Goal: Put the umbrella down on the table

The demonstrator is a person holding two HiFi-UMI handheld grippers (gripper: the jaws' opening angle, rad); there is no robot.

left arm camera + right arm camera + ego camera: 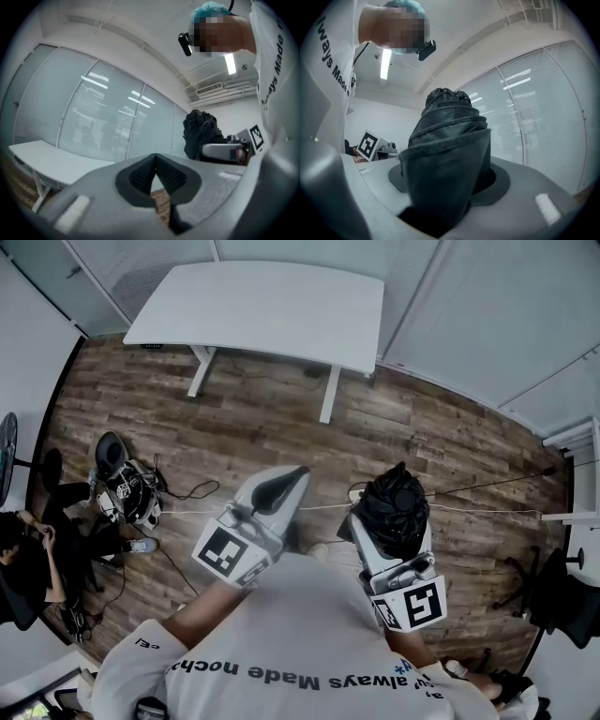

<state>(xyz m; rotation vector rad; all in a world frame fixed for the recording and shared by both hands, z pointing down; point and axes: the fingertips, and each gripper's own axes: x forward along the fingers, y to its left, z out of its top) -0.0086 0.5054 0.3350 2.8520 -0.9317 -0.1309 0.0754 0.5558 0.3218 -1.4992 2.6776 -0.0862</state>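
Observation:
A black folded umbrella (396, 502) stands upright between the jaws of my right gripper (394, 526), which is shut on it. In the right gripper view the umbrella (447, 154) fills the middle and hides the pads of the right gripper (450, 190). My left gripper (286, 482) is held beside it to the left, shut with nothing in it. In the left gripper view, the left gripper (155, 159) has its dark pads meeting at the tip. The white table (262, 306) stands ahead across the wooden floor, and it shows low on the left as the table (47, 161).
A seated person (28, 549) is at the left, with gear and cables (127, 488) on the floor beside them. An office chair (562, 596) stands at the right. A thin cord (487, 510) stretches across the floor. Glass partitions (93, 112) rise behind the table.

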